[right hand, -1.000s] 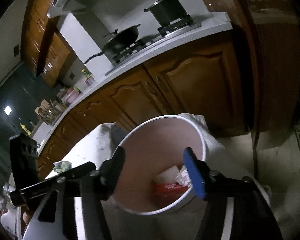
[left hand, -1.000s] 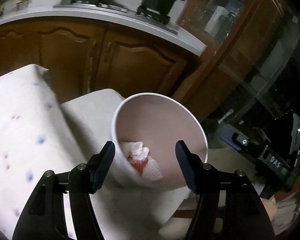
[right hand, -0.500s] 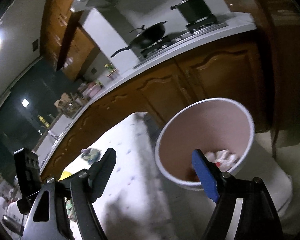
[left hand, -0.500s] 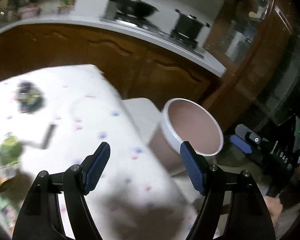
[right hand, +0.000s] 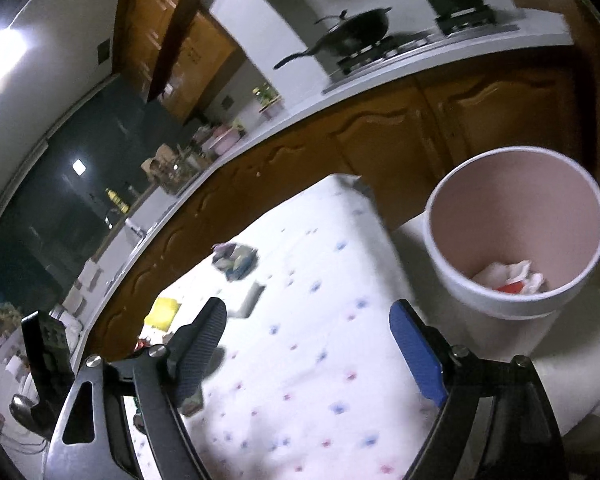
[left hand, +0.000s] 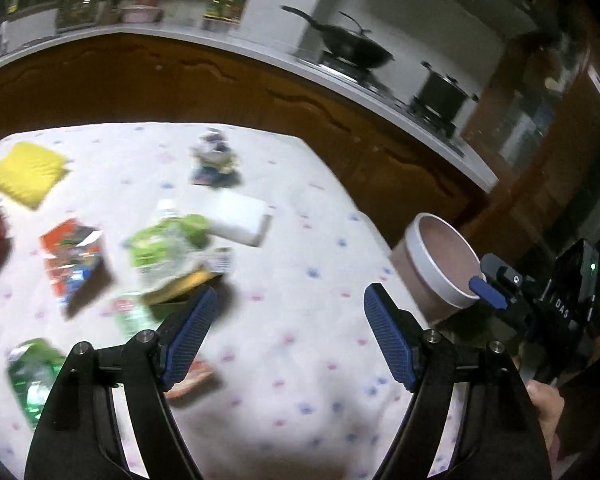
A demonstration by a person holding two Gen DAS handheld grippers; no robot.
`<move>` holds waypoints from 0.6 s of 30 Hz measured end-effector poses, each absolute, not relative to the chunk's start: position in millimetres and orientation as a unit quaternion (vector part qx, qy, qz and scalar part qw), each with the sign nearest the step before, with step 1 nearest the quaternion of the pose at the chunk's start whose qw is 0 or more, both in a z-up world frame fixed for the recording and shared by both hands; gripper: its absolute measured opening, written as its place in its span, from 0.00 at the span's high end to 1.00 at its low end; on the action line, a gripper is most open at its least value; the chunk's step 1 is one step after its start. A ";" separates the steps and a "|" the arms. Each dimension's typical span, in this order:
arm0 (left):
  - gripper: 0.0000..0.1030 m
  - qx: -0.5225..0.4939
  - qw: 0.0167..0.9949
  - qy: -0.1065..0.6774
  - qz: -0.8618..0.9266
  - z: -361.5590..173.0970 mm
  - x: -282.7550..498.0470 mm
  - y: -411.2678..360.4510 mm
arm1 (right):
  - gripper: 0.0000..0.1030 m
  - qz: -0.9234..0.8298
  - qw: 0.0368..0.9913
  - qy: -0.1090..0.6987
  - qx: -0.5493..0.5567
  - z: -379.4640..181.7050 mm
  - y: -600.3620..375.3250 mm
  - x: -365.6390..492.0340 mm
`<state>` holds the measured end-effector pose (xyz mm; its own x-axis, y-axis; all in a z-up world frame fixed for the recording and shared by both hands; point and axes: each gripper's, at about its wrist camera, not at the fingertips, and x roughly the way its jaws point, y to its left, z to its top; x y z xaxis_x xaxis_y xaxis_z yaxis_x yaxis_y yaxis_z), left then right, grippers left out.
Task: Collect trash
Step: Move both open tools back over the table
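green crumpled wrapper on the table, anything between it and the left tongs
Nothing visible blocks it. The left tongs hang open above the dotted white tablecloth, and the crumpled green plastic wrapper lies just ahead of the left finger.

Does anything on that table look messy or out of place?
Yes: crumpled wrappers, like the green one and the red one, lie scattered over the tablecloth. The bin beside the table holds only a few scraps.

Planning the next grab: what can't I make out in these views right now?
- Left wrist view: wrappers smeared by motion blur; labels unreadable.
- Left wrist view: bin contents hidden by its near wall.
- Right wrist view: most trash hidden behind the left finger.
- Right wrist view: bin floor partly hidden by rim.
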<state>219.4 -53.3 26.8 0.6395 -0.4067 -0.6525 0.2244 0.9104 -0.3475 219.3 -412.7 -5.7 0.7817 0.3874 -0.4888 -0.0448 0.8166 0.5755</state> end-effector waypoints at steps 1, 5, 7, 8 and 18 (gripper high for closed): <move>0.25 -0.122 0.899 0.384 -0.169 27.5 218.2 -44.6 | 0.16 0.124 0.901 0.311 0.277 -6.6 -405.8 220.6; 0.25 -0.131 0.906 0.378 -0.136 28.1 213.3 -9.7 | 0.16 0.139 0.897 0.320 0.270 -9.0 -384.8 223.0; 0.25 -0.140 0.907 0.377 -0.126 27.8 211.9 4.8 | 0.16 0.148 0.896 0.324 0.264 -9.9 -372.4 224.5; 0.25 -0.142 0.907 0.376 -0.124 29.1 211.9 7.6 | 0.16 0.151 0.896 0.327 0.261 -10.0 -367.3 225.7; 0.24 -0.154 0.916 0.362 -0.073 29.1 206.3 59.5 | 0.16 0.185 0.895 0.339 0.222 -5.3 -312.6 241.5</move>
<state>206.3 59.5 29.1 0.7272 -0.2455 -0.6410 0.0218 0.9416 -0.3359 241.5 -312.6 -5.3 0.7017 0.4815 -0.5251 -0.1811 0.8334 0.5222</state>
